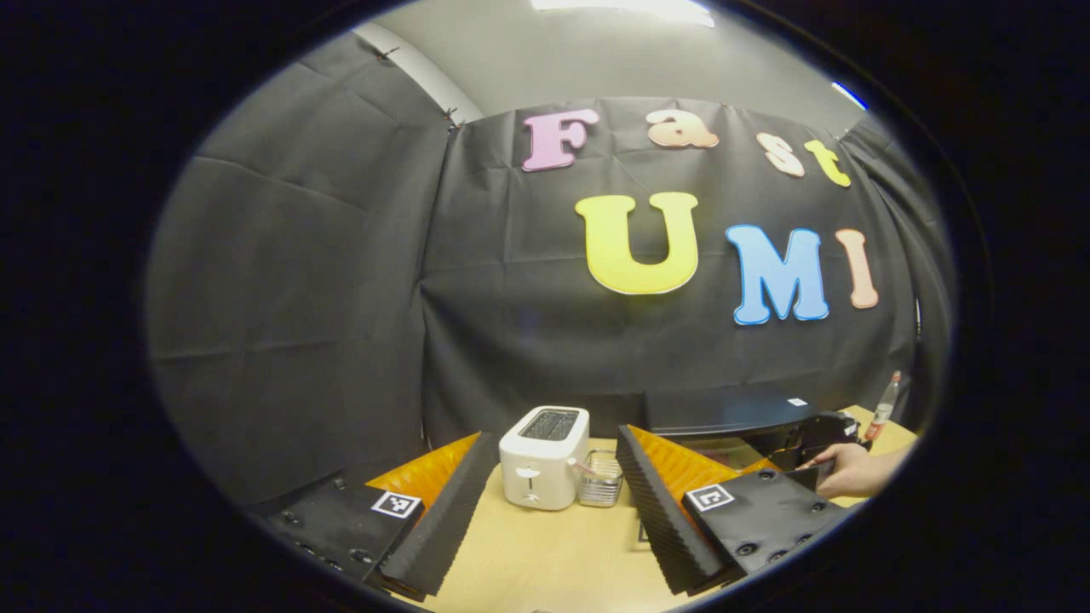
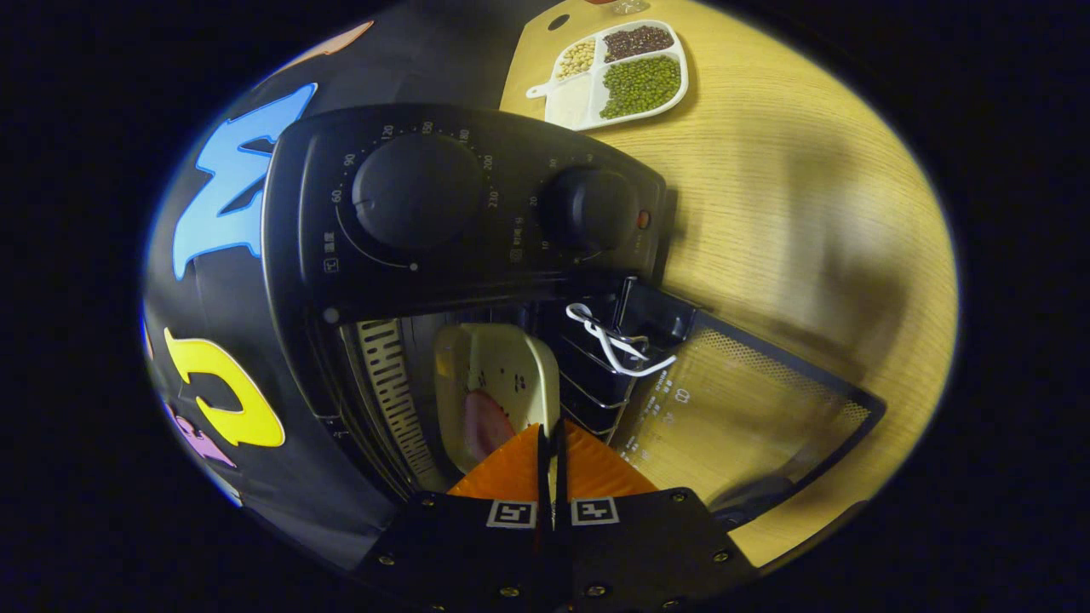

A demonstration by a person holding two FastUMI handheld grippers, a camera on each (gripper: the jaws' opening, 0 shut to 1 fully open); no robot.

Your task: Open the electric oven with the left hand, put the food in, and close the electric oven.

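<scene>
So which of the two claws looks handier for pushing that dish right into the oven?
Probably the right. Its gripper, fingers closed on the rim of the dish, is already at the open oven. The left gripper hangs open near the toaster.

A white toaster point(image 1: 544, 457) stands upright on the wooden table point(image 1: 545, 553), two slots on top, lever facing front. Just beside it sits a small clear container point(image 1: 601, 478). Far off at the table's edge, a bottle point(image 1: 884, 407) with a red label stands upright. In the right gripper view, a white divided tray point(image 2: 615, 72) lies on the tabletop, holding green beans, dark beans and pale beans in separate compartments.
</scene>
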